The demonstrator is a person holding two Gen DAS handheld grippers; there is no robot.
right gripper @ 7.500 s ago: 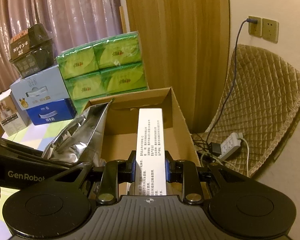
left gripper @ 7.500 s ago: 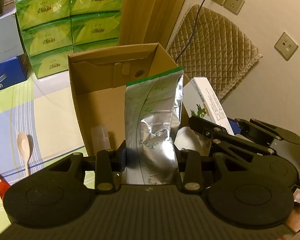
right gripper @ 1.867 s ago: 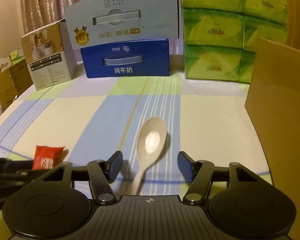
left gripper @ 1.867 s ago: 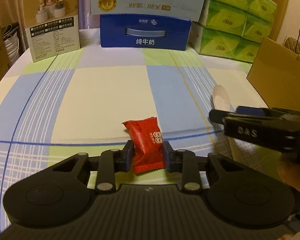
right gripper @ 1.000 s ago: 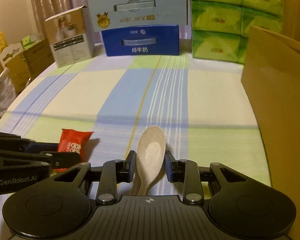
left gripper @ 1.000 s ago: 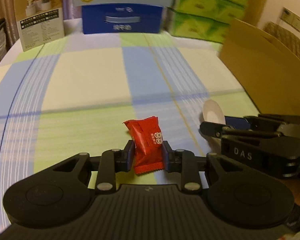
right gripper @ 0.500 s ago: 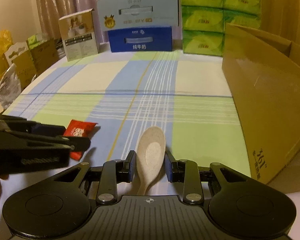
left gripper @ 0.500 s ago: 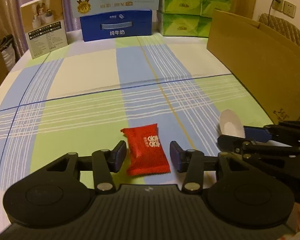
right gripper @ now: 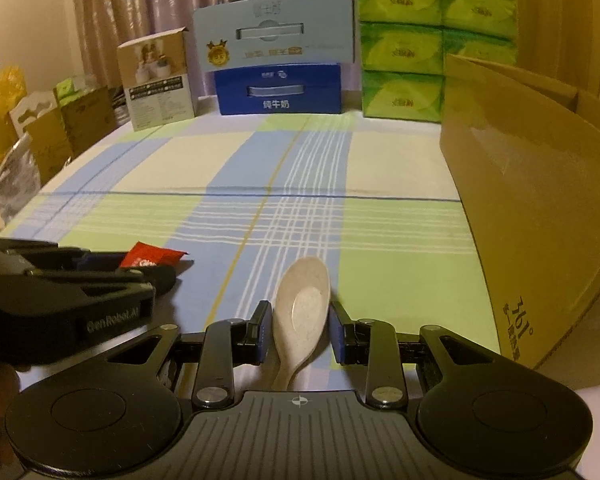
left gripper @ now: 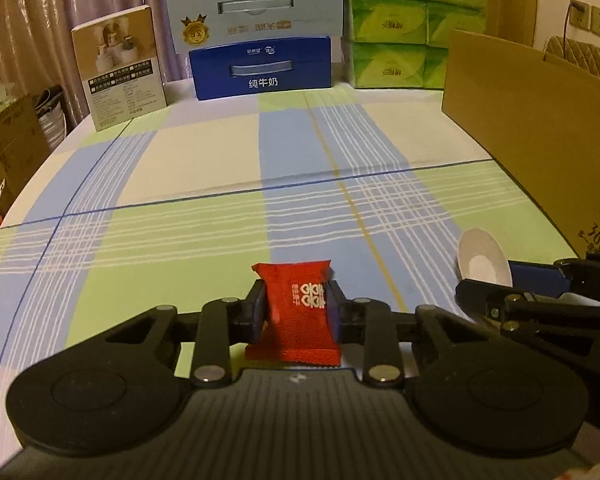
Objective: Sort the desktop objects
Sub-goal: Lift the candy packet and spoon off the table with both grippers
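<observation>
A red candy packet (left gripper: 296,312) stands between the pads of my left gripper (left gripper: 296,306), which is shut on it just above the checked tablecloth (left gripper: 204,184). To its right, a beige spoon (left gripper: 482,260) sticks out of my right gripper (left gripper: 485,280). In the right wrist view the spoon (right gripper: 302,308) lies bowl-forward between the pads of my right gripper (right gripper: 301,330), shut on it. My left gripper (right gripper: 148,268) comes in from the left with the red packet (right gripper: 152,258) in its tips.
A tall open cardboard box (left gripper: 540,140) (right gripper: 520,200) stands along the table's right side. At the back stand milk cartons (left gripper: 262,68), green tissue packs (left gripper: 396,40) and a small printed box (left gripper: 120,68). Boxes and bags (right gripper: 40,132) sit off the left edge.
Half a second ago my left gripper stood open around the packet lying on the cloth; now it is shut on it. My right gripper has kept hold of the spoon.
</observation>
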